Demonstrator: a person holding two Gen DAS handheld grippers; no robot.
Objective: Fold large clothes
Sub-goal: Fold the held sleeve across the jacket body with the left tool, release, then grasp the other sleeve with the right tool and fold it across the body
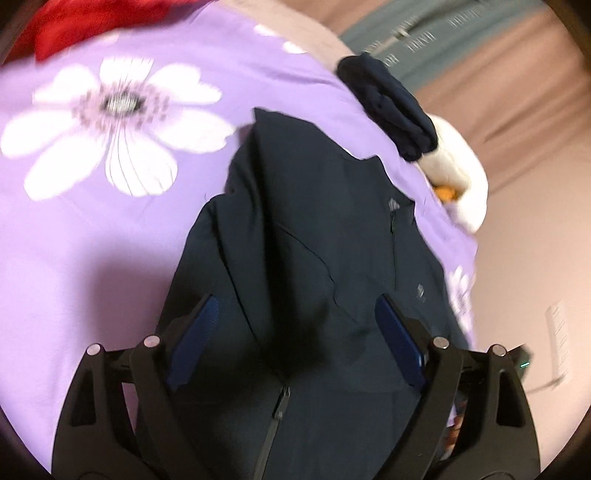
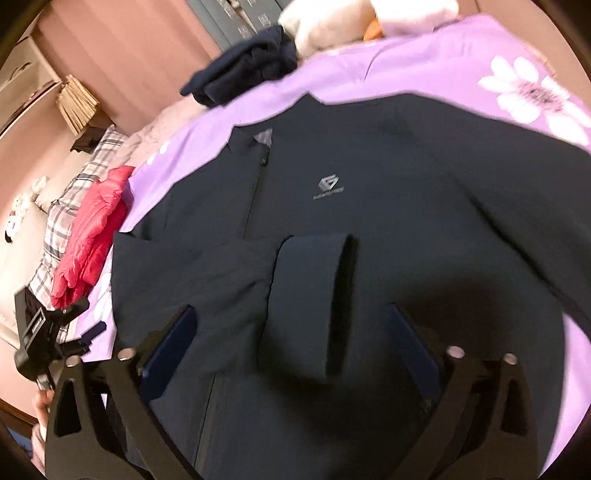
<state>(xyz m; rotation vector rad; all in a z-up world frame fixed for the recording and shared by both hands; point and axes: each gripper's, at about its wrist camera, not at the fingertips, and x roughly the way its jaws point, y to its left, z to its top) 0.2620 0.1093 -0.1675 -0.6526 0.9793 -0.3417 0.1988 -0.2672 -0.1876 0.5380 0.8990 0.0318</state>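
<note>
**Both claws wide over a navy jacket on the bed**

Closest in, the left gripper [image 1: 295,325] hangs above the jacket [image 1: 314,258] with its blue-padded fingers [image 1: 195,332] spread wide and nothing between them. The right gripper [image 2: 295,343] is the same: fingers far apart, gripping nothing, poised over the lower front of the jacket [image 2: 369,221].

The jacket lies front-up on the purple flowered bedsheet [image 1: 110,240], zipped, with one sleeve folded across the chest so its cuff [image 2: 310,302] rests just below the grey chest logo [image 2: 327,184]. In the right wrist view the left gripper [image 2: 48,332] shows at the jacket's edge, over the sheet [image 2: 424,70].

Beside the jacket, near the side of the bed, sits a red garment [image 2: 92,229] against a plaid pillow [image 2: 66,206]. Past the collar, a bundle of dark navy cloth [image 2: 247,70] lies at the far edge of the sheet, touching a white plush toy [image 2: 332,26] with a spot of orange on it. Behind that stands a grey cabinet [image 2: 236,22] against a pinkish wall [image 1: 517,110].
</note>
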